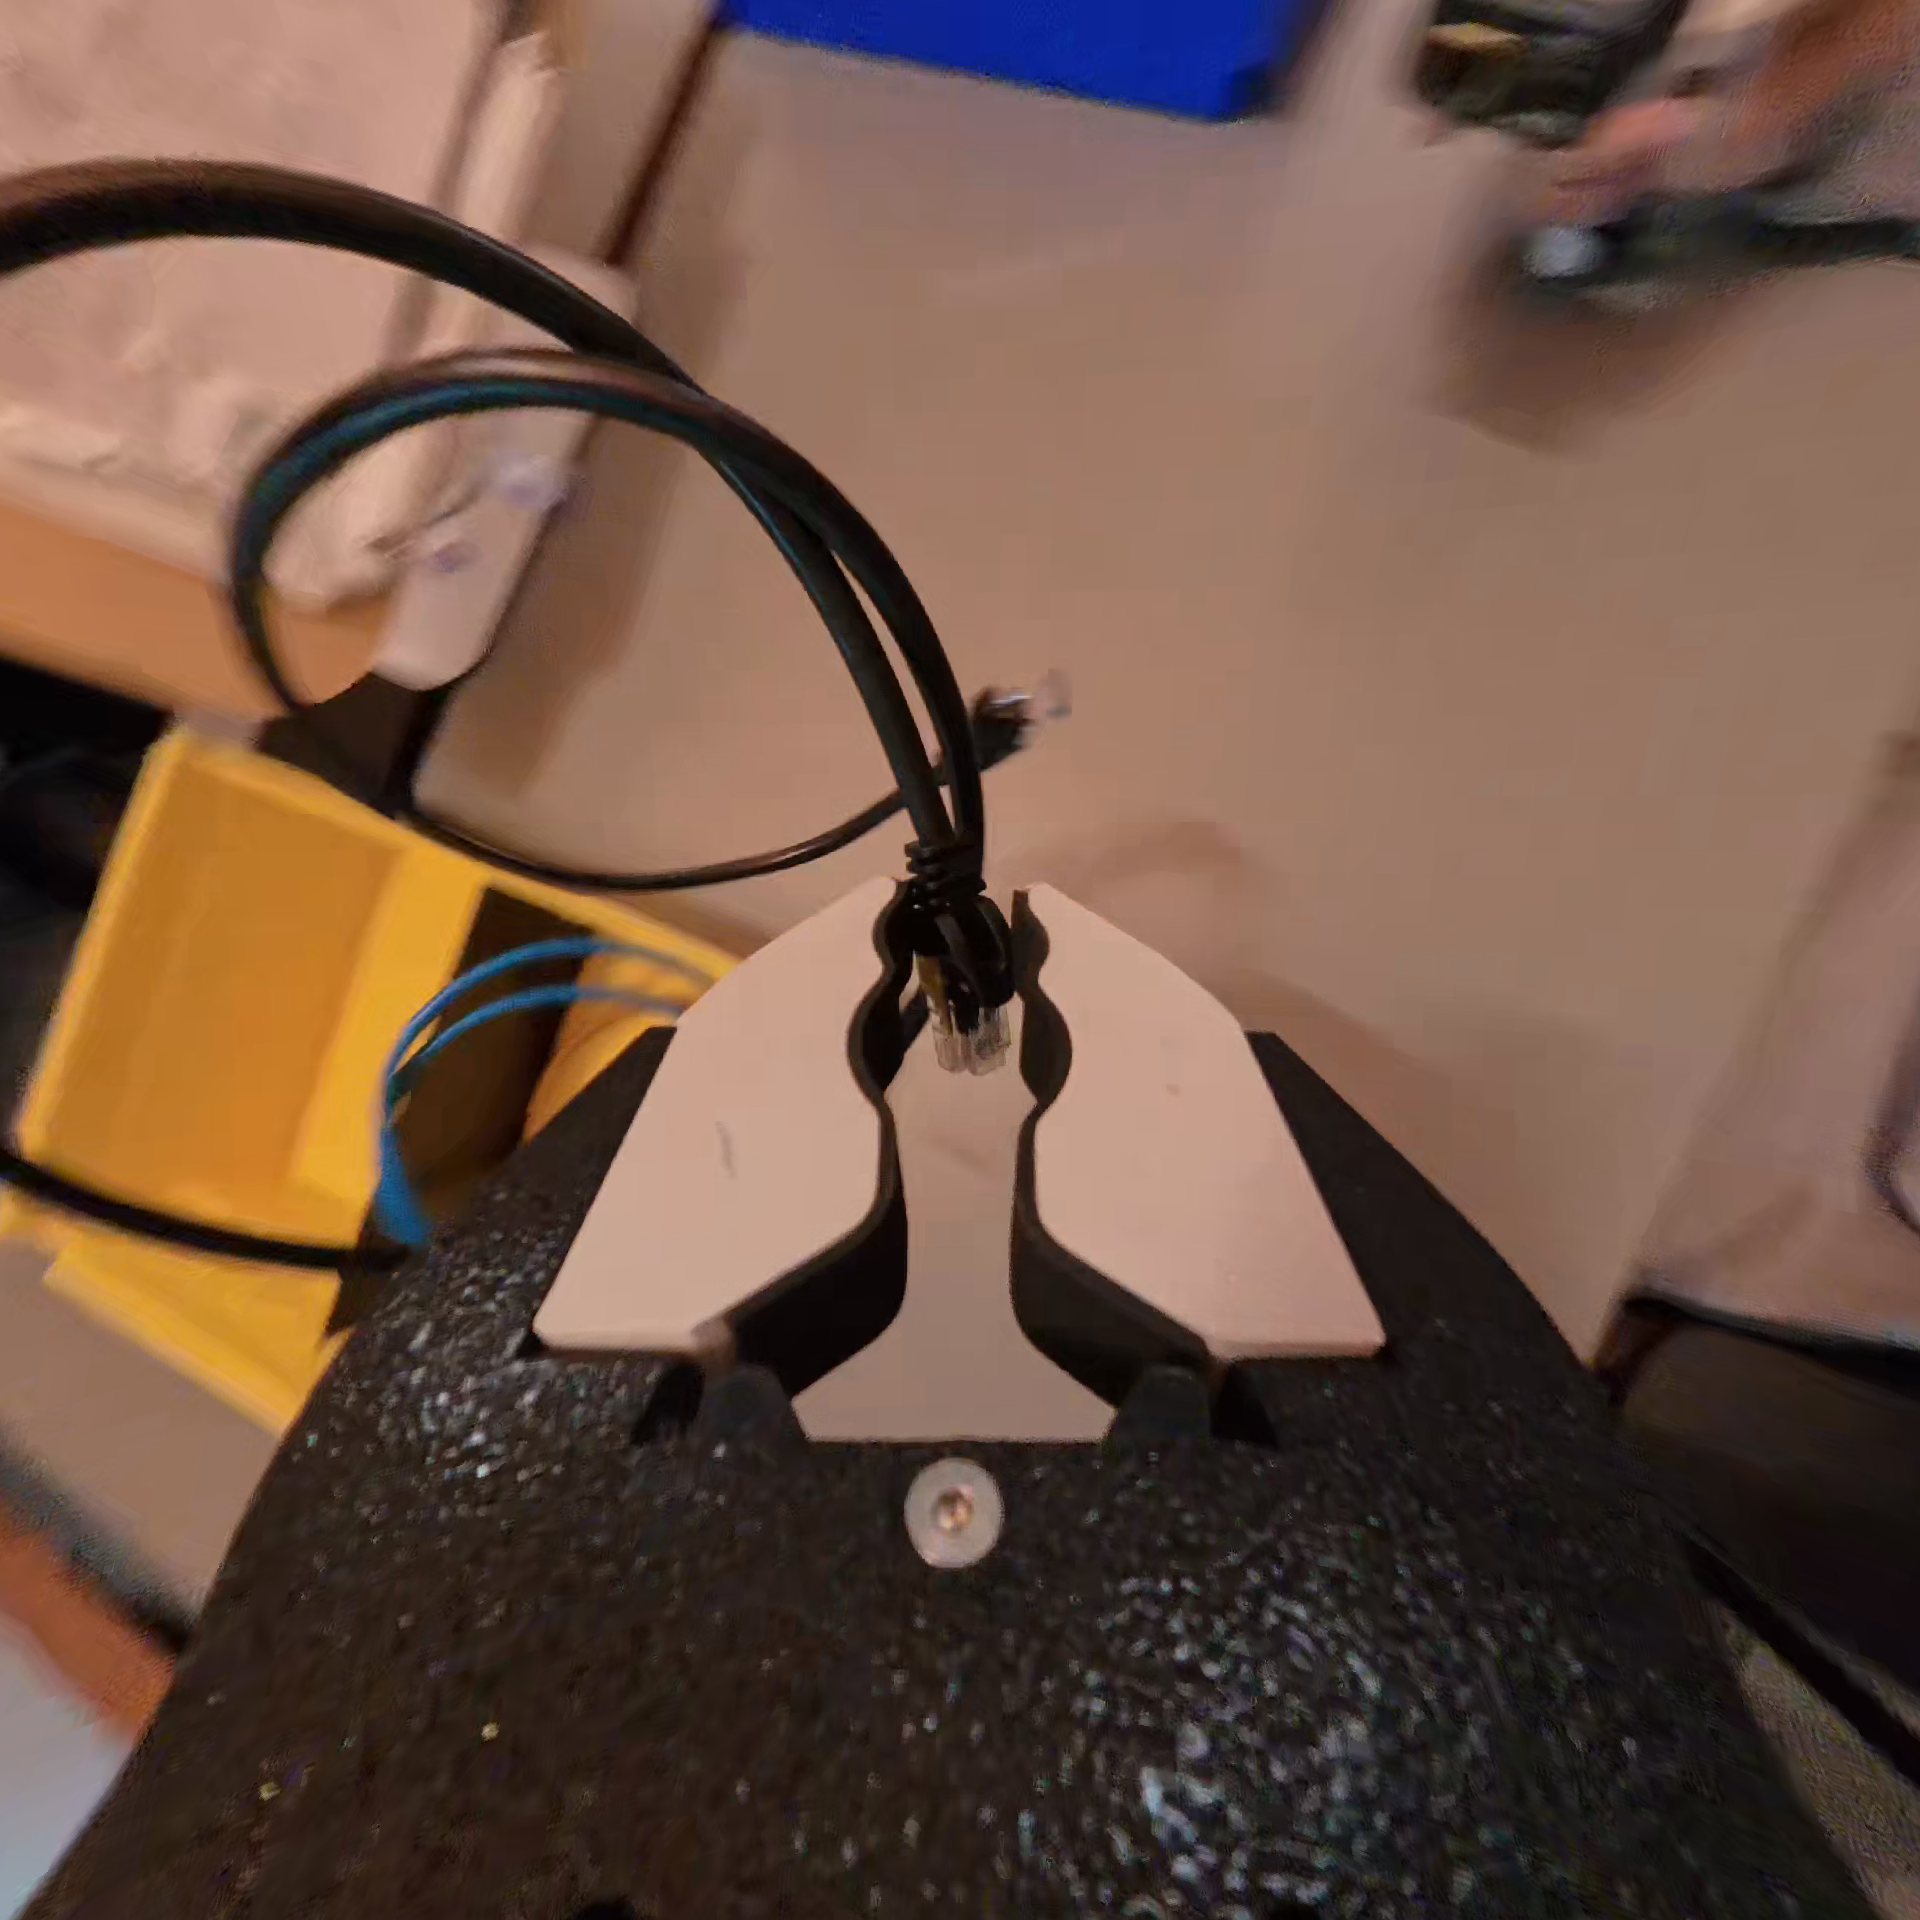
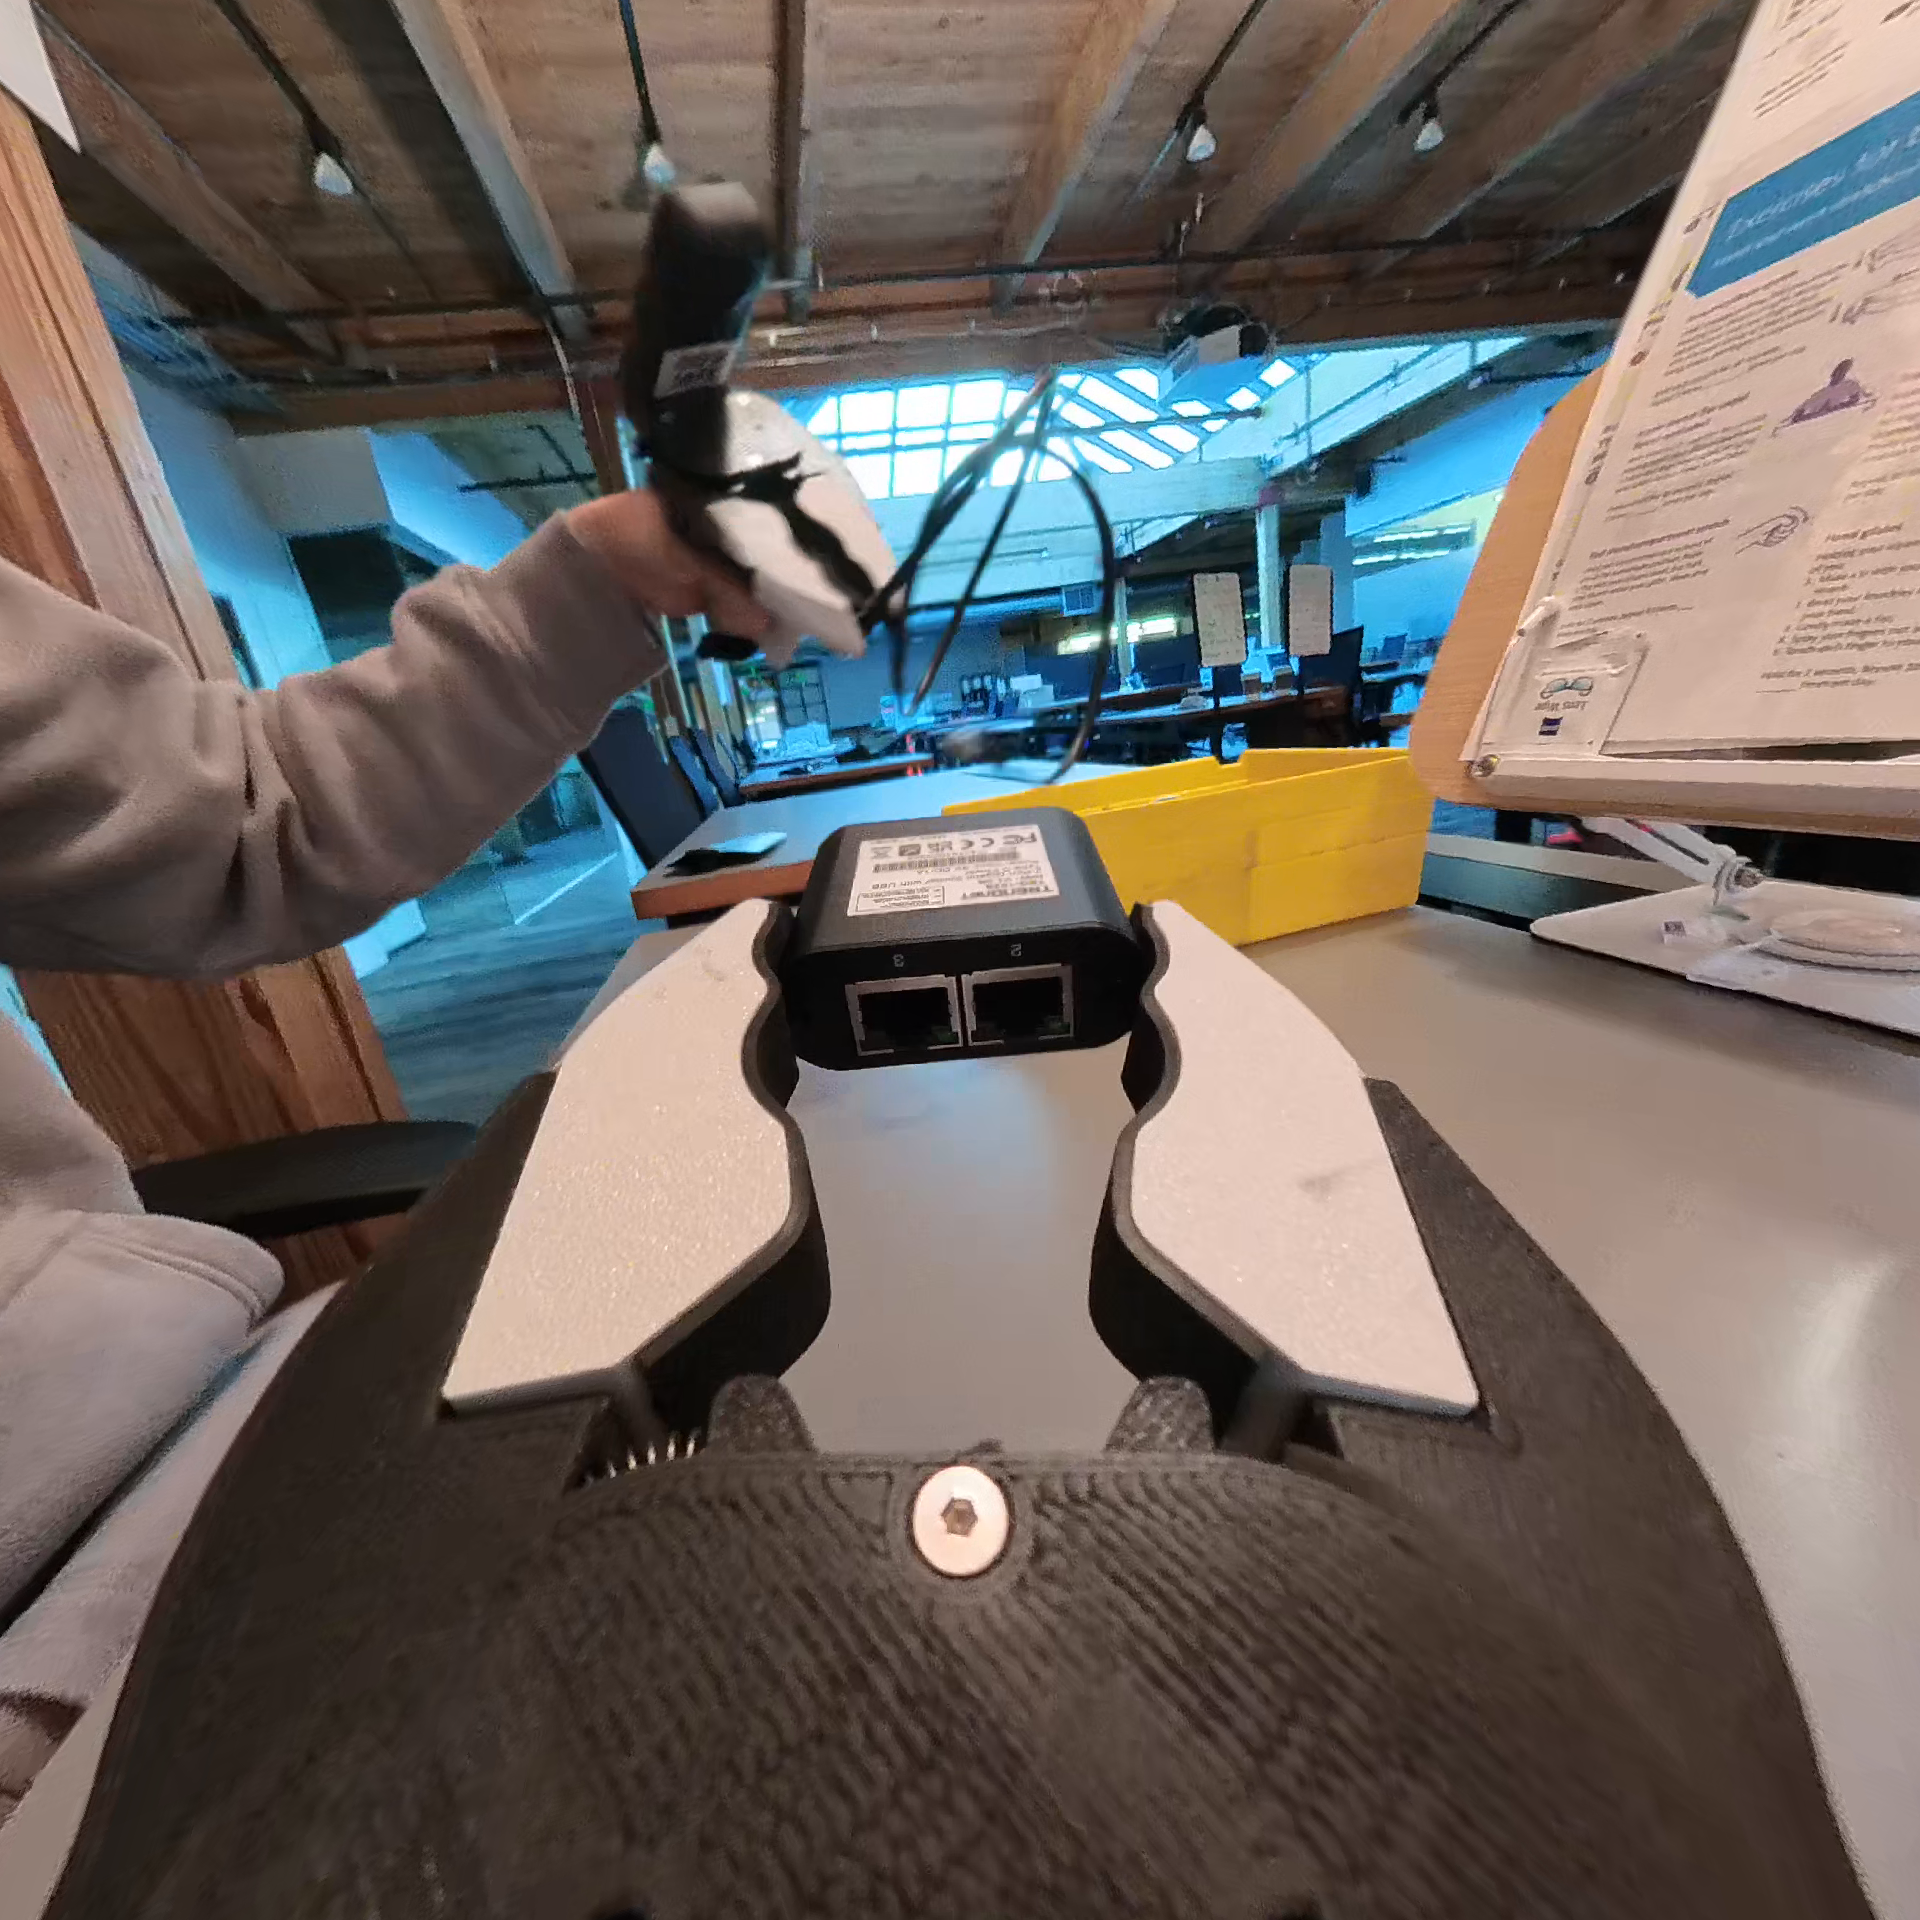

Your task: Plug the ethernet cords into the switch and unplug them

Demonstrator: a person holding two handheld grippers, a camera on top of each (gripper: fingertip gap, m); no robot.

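Observation:
My left gripper [image 1: 956,914] is shut on a black ethernet cord [image 1: 665,416] just behind its clear plug [image 1: 971,1029], which points back toward the camera. The cord loops up and left; its other plug [image 1: 1023,707] hangs free beyond. My right gripper [image 2: 956,925] is shut on the black switch [image 2: 956,935], holding it by its sides above the grey table [image 2: 1558,1195], label side up. Its two empty ports [image 2: 961,1013] face the camera. The left gripper [image 2: 821,582] also shows in the right wrist view, raised high at upper left with the cord [image 2: 1039,520] dangling from it.
A yellow bin [image 1: 239,1018] holding a blue cord [image 1: 468,997] sits lower left in the left wrist view; it also shows behind the switch in the right wrist view [image 2: 1278,842]. A clipboard stand with papers [image 2: 1714,468] is at right. A person's grey sleeve [image 2: 312,748] reaches in from the left. Some 25 centimetres of space lies between my two pairs of fingers.

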